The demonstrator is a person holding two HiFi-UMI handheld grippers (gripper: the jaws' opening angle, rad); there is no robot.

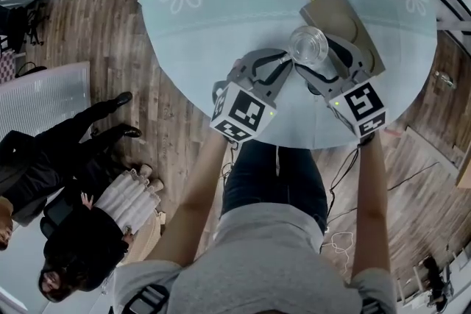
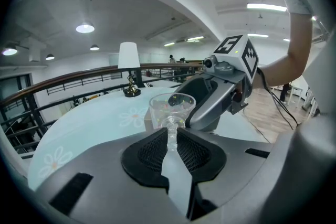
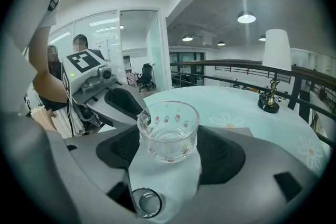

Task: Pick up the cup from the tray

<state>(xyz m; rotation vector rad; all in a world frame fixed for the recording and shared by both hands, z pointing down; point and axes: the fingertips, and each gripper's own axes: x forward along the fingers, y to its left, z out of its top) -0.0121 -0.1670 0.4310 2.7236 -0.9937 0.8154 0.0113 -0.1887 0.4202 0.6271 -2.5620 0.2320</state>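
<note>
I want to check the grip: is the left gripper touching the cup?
Touching. The left gripper view shows the left gripper with its jaws closed on a thin glass part of the cup, with no gap on either side.

The clear glass cup [image 1: 308,45] has small red motifs around its wall. The round pale aqua table [image 1: 221,18] is printed with white daisies with pink centres, and the flat square tray [image 1: 335,15] at its far right is plain tan. The left gripper [image 2: 171,136] and right gripper [image 3: 168,131] are grey with black pads and black-and-white marker cubes.

Left gripper [image 1: 285,66] and right gripper [image 1: 320,59] side by side, tips together — jaws tight on the cup [image 1: 309,44]
</note>
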